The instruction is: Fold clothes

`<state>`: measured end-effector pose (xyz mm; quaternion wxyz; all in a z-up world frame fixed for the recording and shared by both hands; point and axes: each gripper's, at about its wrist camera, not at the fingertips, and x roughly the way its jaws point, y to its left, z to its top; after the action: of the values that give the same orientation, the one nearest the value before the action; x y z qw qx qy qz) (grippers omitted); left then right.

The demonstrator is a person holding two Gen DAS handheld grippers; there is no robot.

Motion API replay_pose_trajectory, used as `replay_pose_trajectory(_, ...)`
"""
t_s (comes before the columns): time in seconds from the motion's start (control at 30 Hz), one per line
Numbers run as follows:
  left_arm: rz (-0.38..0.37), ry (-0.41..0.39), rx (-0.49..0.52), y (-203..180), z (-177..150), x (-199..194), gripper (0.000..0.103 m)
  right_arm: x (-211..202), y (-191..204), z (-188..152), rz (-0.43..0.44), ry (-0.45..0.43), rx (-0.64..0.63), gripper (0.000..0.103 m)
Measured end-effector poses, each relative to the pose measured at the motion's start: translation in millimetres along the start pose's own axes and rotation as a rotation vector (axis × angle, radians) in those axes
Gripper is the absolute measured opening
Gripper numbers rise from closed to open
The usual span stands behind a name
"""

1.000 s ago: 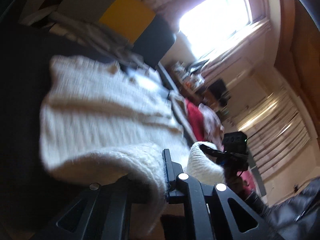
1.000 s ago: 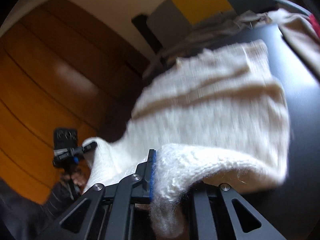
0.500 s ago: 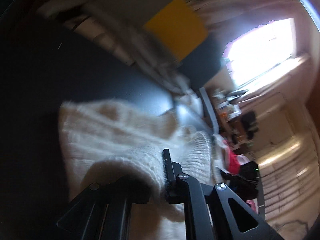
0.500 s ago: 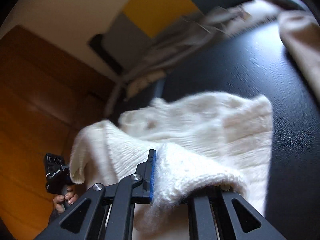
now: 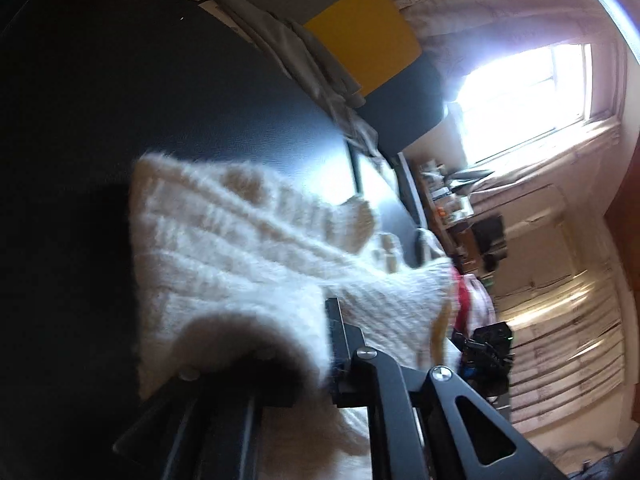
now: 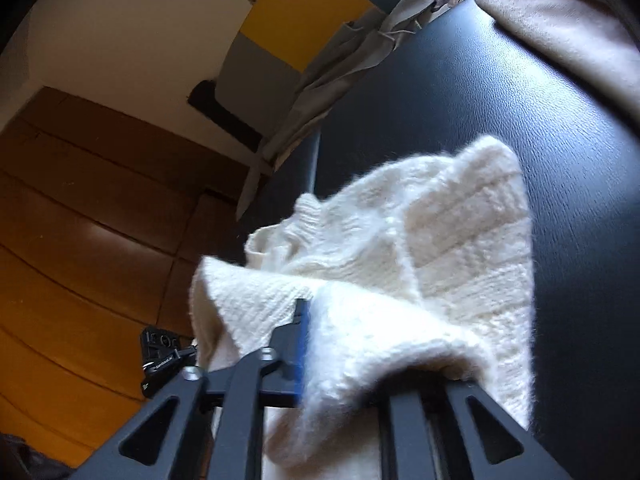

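Observation:
A fluffy cream knitted sweater (image 5: pixel 240 256) lies bunched and folded over itself on the black table (image 5: pixel 120 92). My left gripper (image 5: pixel 316 344) is shut on one edge of it, which drapes over the fingers. In the right wrist view the same sweater (image 6: pixel 452 248) rests on the table (image 6: pixel 500 92), and my right gripper (image 6: pixel 320 344) is shut on its near edge. The other gripper shows small at the left of the right wrist view (image 6: pixel 160 356) and at the right of the left wrist view (image 5: pixel 486 348).
Grey garments (image 5: pixel 304 60) are piled at the table's far edge against a grey, yellow and black panel (image 5: pixel 368 40). A beige garment (image 6: pixel 568 28) lies at the right. A red item (image 5: pixel 466 304) lies beyond the sweater. A wooden wardrobe (image 6: pixel 80 220) stands left.
Both grippers have carried the held sweater edge forward over the rest of the garment. The sweater went from spread flat to folded and bunched, and bare table now shows beyond it.

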<state>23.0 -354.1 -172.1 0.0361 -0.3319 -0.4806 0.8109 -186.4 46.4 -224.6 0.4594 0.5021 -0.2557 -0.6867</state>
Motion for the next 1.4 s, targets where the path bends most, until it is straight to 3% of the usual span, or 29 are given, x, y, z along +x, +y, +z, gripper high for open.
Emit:
replay_pose_trajectory(0.03, -0.025, -0.004, -0.009, -4.3, 1.4, -4.6, 0.015, -3.1, 6.4, -0.9, 0.019, 0.003, -0.010, 0.051)
replay_pose_trajectory(0.07, -0.050, -0.009, -0.017, -8.5, 2.8, -9.1, 0.016, -5.1, 13.2, -0.6, 0.041, 0.003, -0.019, 0.071)
replay_pose_trajectory(0.1, -0.078, -0.018, -0.027, -11.6, 5.8, -11.9, 0.018, -6.3, 21.0, 0.0, 0.070, 0.007, -0.030, 0.084)
replay_pose_trajectory(0.17, -0.126, -0.044, -0.047, -15.6, 14.6, -13.6, 0.018, -5.3, 34.1, 3.5, 0.108, 0.016, -0.052, 0.086)
replay_pose_trajectory(0.27, -0.137, -0.101, -0.088, -11.6, 31.0, -8.8, 0.019, -1.5, 46.3, 10.3, 0.129, 0.016, -0.067, 0.095)
replay_pose_trajectory(0.33, -0.139, -0.127, -0.144, -0.6, 39.2, -5.4, 0.019, 7.0, 38.0, 21.0, 0.115, -0.025, -0.013, 0.095)
replay_pose_trajectory(0.47, -0.072, -0.142, -0.223, 20.5, 46.8, 2.3, 0.019, 22.3, 11.2, 38.6, 0.117, -0.094, 0.119, 0.098)
replay_pose_trajectory(0.53, -0.057, -0.137, -0.193, 17.8, 45.8, -0.2, 0.021, 23.0, 10.4, 42.2, 0.127, -0.102, 0.134, 0.098)
replay_pose_trajectory(0.63, 0.025, -0.169, -0.077, 7.2, 44.9, -22.8, 0.025, 9.5, 31.8, 42.0, 0.101, -0.088, 0.033, 0.099)
replay_pose_trajectory(0.73, 0.111, -0.203, 0.027, -0.4, 46.5, -46.1, 0.040, -13.6, 51.0, 38.9, -0.045, -0.108, -0.107, 0.103)
replay_pose_trajectory(0.8, 0.182, -0.214, 0.106, -5.9, 49.1, -55.1, 0.046, -22.0, 64.6, 36.5, -0.253, -0.131, -0.241, 0.103)
replay_pose_trajectory(0.83, 0.210, -0.210, 0.139, -8.4, 50.2, -57.2, 0.054, -17.8, 68.3, 37.3, -0.326, -0.115, -0.288, 0.103)
replay_pose_trajectory(0.93, 0.266, -0.159, 0.242, -17.1, 49.7, -51.1, 0.060, -3.6, 78.4, 39.0, -0.532, -0.063, -0.423, 0.103)
replay_pose_trajectory(1.03, 0.308, -0.071, 0.333, -22.7, 44.8, -33.2, 0.069, 24.1, 76.8, 37.2, -0.599, 0.031, -0.513, 0.103)
replay_pose_trajectory(1.13, 0.323, -0.001, 0.384, -25.4, 41.2, -16.9, 0.069, 46.8, 62.3, 36.4, -0.643, 0.110, -0.533, 0.091)
replay_pose_trajectory(1.17, 0.323, 0.014, 0.388, -25.1, 41.6, -12.6, 0.069, 52.0, 57.5, 36.0, -0.655, 0.129, -0.535, 0.073)
replay_pose_trajectory(1.2, 0.320, 0.026, 0.387, -24.3, 42.8, -8.3, 0.069, 53.2, 57.2, 33.9, -0.672, 0.135, -0.547, 0.046)
replay_pose_trajectory(1.23, 0.317, 0.038, 0.387, -23.5, 44.0, -4.1, 0.068, 54.4, 56.9, 31.9, -0.689, 0.141, -0.559, 0.033)
replay_pose_trajectory(1.3, 0.321, 0.060, 0.377, -22.6, 45.6, 2.5, 0.067, 56.7, 56.3, 27.8, -0.724, 0.152, -0.583, 0.024)
replay_pose_trajectory(1.37, 0.338, 0.070, 0.366, -21.5, 47.3, 7.3, 0.048, 58.7, 56.8, 23.5, -0.757, 0.162, -0.610, 0.016)
replay_pose_trajectory(1.4, 0.358, 0.060, 0.361, -20.6, 48.5, 8.0, 0.025, 58.5, 60.2, 20.6, -0.771, 0.160, -0.633, 0.014)
